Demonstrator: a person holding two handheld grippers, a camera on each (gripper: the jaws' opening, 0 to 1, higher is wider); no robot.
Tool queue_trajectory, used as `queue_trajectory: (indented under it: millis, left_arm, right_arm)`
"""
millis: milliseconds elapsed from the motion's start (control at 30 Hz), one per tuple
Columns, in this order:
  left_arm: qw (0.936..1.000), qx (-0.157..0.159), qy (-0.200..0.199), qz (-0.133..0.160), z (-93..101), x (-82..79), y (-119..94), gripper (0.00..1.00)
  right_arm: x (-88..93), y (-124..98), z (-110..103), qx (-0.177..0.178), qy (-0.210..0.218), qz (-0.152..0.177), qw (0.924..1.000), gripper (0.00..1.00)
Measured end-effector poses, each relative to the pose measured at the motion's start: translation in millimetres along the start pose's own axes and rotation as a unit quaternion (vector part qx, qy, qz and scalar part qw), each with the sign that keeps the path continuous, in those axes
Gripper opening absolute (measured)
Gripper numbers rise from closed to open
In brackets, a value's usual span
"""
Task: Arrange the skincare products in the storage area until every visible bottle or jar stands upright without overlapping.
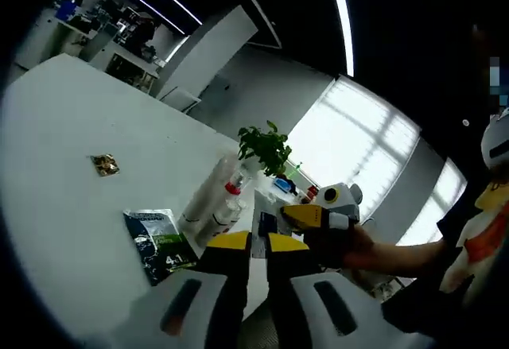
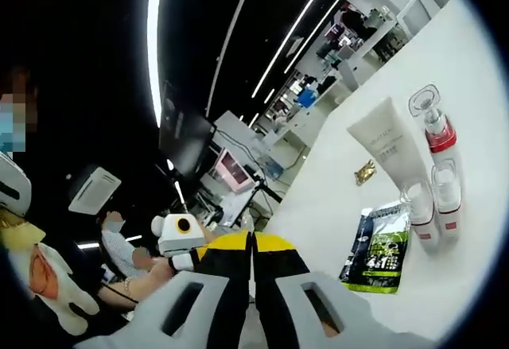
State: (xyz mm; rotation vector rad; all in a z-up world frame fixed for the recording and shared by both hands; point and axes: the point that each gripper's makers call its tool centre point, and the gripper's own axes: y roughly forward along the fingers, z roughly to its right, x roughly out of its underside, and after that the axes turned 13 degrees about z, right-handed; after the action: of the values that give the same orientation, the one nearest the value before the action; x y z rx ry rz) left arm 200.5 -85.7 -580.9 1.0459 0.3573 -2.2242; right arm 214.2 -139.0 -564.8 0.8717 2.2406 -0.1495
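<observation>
Bright ceiling strips (image 2: 155, 31) and blown-out windows (image 1: 358, 142); dark ceiling, fisheye-warped edges, soft focus

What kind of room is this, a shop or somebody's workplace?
Probably an open-plan office or lab: a long white table, ceiling strip lights, cluttered desks with a monitor behind, and a big window.

Opposite table-edge views, shared sachet (image 1: 159, 242) between

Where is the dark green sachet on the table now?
In the right gripper view, the dark green sachet lies flat on the white table, just left of the two small bottles and below the white tube.
</observation>
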Motion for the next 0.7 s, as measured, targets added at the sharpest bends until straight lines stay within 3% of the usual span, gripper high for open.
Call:
queue_trajectory:
  millis: [100, 200, 333, 433, 600, 700]
  left_arm:
    - [1.0000, -0.006, -0.004, -0.003, -5.8, 1.9, -4.8, 0.00]
    - [0.9996, -0.025, -0.014, -0.008, -24.9, 3.4, -12.6, 0.00]
    - [0.9985, -0.045, -0.031, -0.009, -43.9, 4.6, -25.5, 0.00]
    - [0.9954, -0.085, -0.043, -0.007, -60.6, 3.8, -36.1, 0.00]
    - [0.9894, -0.133, -0.059, -0.006, -82.5, 5.2, -49.1, 0.00]
    - [0.9799, -0.176, -0.094, -0.009, -97.5, 14.7, -53.4, 0.00]
  right_arm:
    - [8.0, 7.2, -0.1, 0.004, -0.001, -0.001, 1.0000, 0.01]
    - [18.3, 17.7, 3.6, 0.012, 0.003, -0.001, 0.9999, 0.01]
    - [33.9, 34.4, 16.6, 0.039, -0.029, -0.013, 0.9987, 0.01]
    - [45.7, 44.0, 23.3, 0.050, -0.058, -0.034, 0.9965, 0.01]
    - [65.1, 62.0, 38.2, 0.080, -0.134, -0.082, 0.9843, 0.01]
    - [74.1, 72.4, 45.7, 0.083, -0.177, -0.104, 0.9752, 0.01]
